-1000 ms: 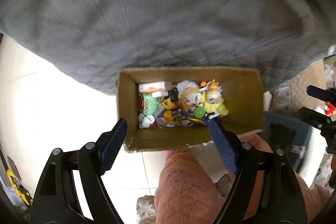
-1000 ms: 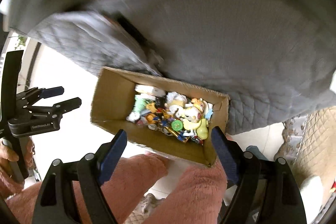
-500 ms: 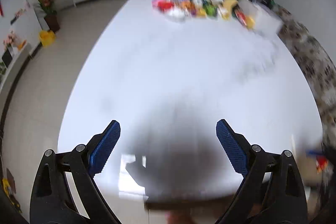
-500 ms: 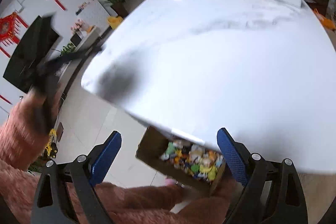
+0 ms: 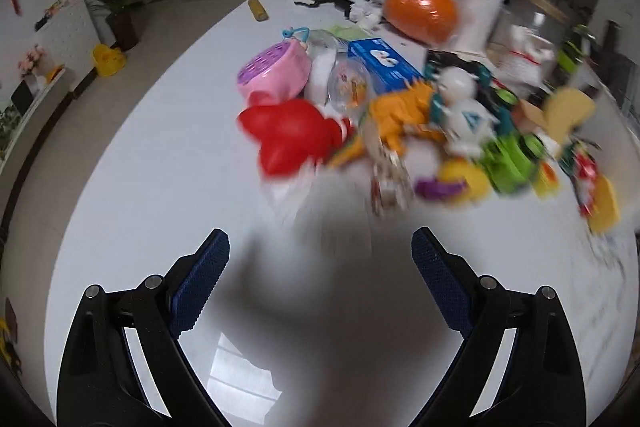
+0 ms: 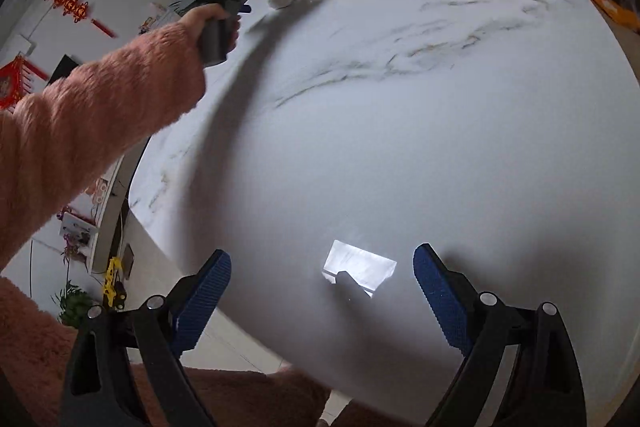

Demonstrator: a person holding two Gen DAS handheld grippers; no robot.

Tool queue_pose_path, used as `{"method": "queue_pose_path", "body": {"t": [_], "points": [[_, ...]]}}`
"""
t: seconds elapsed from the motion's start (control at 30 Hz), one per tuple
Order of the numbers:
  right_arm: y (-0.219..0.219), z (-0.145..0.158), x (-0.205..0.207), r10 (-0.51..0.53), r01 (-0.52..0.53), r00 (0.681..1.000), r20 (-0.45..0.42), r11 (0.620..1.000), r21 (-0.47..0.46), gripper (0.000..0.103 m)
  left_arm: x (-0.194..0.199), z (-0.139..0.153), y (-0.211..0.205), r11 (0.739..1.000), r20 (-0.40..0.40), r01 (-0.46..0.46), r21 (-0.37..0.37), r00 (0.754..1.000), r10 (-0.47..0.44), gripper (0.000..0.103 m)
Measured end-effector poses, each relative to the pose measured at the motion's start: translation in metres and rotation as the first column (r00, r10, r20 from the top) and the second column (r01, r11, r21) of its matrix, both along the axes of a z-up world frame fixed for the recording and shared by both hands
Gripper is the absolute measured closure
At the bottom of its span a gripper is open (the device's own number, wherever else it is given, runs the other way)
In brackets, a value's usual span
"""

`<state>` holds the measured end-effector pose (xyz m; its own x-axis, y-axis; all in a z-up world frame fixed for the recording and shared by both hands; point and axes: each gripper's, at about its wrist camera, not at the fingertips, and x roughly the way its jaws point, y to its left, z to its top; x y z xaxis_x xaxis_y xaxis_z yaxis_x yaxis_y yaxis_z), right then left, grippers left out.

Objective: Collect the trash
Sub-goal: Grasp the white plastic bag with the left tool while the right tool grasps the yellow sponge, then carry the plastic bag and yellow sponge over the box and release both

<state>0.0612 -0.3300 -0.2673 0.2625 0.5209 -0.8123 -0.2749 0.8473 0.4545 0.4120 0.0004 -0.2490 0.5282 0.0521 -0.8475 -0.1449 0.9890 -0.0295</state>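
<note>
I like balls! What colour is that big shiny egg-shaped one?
Orange, clearest in the left wrist view.

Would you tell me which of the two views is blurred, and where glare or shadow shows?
Left wrist view: the toy pile is motion-smeared, with a dark shadow between the open left gripper fingers. Right wrist view: sharp; a window reflection glares on the marble table.

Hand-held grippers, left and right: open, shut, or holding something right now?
Left hand-held gripper: open, holding nothing, reaching toward the pile of colourful toys and wrappers.
Right hand-held gripper: open, holding nothing, over the white marble table.
</note>
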Motion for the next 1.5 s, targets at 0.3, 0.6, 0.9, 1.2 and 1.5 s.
{"method": "queue_pose_path", "body": {"t": [0.3,0.6,0.9,1.2,1.5], "points": [[-0.025,0.005,0.061,0.051,-0.051,0.999,0.015,0.997,0.05,0.012,-0.005,-0.013,-0.005,1.0,-0.053,0.017,-0.025,0.998,-0.018,0.058],[-0.016,0.035,0.173,0.103,-0.107,0.978,0.183,0.994,0.012,0.01,-0.149,0.019,-0.043,0.99,-0.046,0.057,-0.132,0.997,-0.064,0.058],[0.027,0.05,0.373,-0.174,0.15,0.961,0.215,0.981,0.124,0.01,-0.241,0.025,-0.045,0.98,-0.079,-0.021,-0.2,0.997,0.005,0.058],[0.056,0.016,0.489,-0.351,0.401,0.901,0.254,0.898,-0.181,0.03,-0.293,0.03,-0.033,0.971,-0.084,-0.092,-0.221,0.994,0.075,0.057],[0.033,0.039,0.457,-0.287,0.34,0.914,0.288,0.928,-0.154,0.058,-0.315,0.029,-0.023,0.964,-0.083,-0.086,-0.252,0.994,0.067,0.057]]}}
